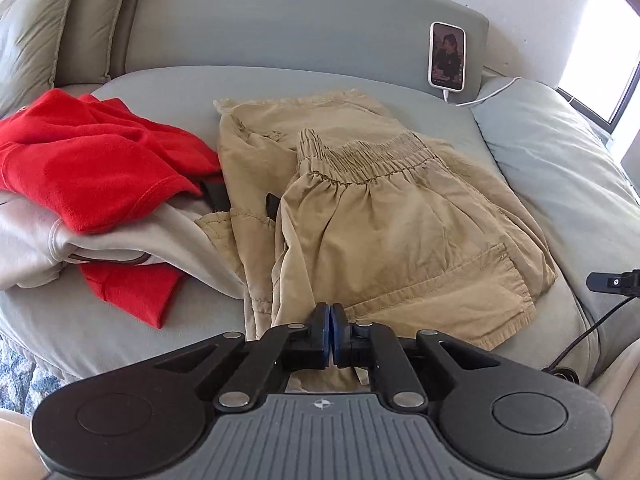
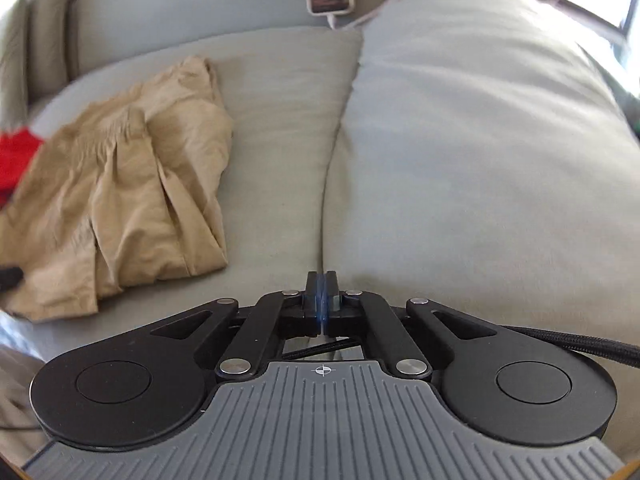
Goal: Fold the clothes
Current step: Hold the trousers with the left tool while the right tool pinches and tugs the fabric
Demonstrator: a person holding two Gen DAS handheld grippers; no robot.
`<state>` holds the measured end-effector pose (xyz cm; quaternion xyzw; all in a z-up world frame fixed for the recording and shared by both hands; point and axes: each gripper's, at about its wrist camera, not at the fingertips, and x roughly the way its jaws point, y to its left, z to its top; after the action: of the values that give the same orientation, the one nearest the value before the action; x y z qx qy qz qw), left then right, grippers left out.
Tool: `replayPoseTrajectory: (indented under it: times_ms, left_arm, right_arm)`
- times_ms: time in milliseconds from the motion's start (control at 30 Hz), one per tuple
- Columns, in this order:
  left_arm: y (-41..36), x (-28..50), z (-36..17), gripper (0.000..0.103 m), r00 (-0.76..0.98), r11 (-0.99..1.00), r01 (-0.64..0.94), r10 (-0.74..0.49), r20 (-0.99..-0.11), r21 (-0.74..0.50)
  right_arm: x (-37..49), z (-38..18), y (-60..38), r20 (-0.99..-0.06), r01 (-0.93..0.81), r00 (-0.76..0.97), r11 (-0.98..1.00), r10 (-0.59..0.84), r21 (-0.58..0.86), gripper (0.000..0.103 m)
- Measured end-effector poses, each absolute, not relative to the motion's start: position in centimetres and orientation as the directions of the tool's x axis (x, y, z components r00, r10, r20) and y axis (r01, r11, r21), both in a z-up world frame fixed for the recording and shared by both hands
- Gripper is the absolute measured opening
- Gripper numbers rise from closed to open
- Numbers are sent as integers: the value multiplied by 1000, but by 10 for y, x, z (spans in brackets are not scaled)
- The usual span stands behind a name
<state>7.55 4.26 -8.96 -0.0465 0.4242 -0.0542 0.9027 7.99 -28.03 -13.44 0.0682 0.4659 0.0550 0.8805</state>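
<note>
Tan shorts (image 1: 384, 216) with an elastic waistband lie partly folded on the grey sofa seat; they also show at the left of the right wrist view (image 2: 132, 184). My left gripper (image 1: 330, 320) is shut and empty, just above the near hem of the shorts. My right gripper (image 2: 321, 288) is shut and empty, over the bare seat to the right of the shorts. A red garment (image 1: 92, 160) and a beige garment (image 1: 120, 240) lie in a heap left of the shorts.
A phone (image 1: 447, 56) on a white cable leans against the sofa back (image 1: 280, 28). A large grey cushion (image 2: 480, 140) lies to the right. Pale pillows (image 1: 48, 32) stand at the far left. The other gripper's tip (image 1: 612, 280) shows at the right edge.
</note>
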Motion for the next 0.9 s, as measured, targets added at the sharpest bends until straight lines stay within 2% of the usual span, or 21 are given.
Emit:
replayPoseTrajectory:
  times_ms: [67,100,133,167,233,333,433,567,600,633,733,900]
  left_arm:
    - [43,74,-90,9,637,989,52,-138,-758,-136]
    - [45,75,-90,9,634,987,46,-146,-760,-151]
    - [47,76,-90,10,631,985,39,-154,-761,-167]
    - [49,77,-90,10,627,983,33,-162,-762,-182]
    - [57,80,-92,10,618,972,10,-192,-762,-236]
    - [67,83,-95,11,609,953,-18,-229,-759,-302]
    - [65,82,-97,12,615,955,-18,-224,-756,-298]
    - [60,82,-96,12,617,960,-16,-210,-759,-278]
    - [61,83,-96,12,616,959,-18,-212,-759,-282]
    - [63,83,-97,12,614,957,-18,-217,-759,-289]
    - [66,84,-97,12,610,953,-18,-228,-759,-301]
    - [66,83,-94,12,603,955,-13,-229,-764,-297]
  right_arm:
    - [72,-126,-294,-762,-32,577,941,293,338,14]
    - [70,-126,-299,-737,-16,575,906,355,423,38]
    - [70,-129,-304,-708,11,569,857,419,516,56]
    - [71,-136,-309,-673,51,563,793,480,608,58]
    - [78,-155,-314,-617,142,539,660,573,738,56]
    - [87,-181,-311,-595,227,538,577,597,784,52]
    - [88,-197,-312,-520,248,587,474,621,845,52]
    - [87,-204,-305,-483,216,610,455,628,864,43]
    - [89,-206,-304,-474,215,608,442,637,871,33]
    - [89,-209,-302,-471,222,603,432,644,874,23]
    - [91,-204,-297,-498,221,605,470,621,855,10]
    - [87,-158,-300,-583,186,685,670,436,719,2]
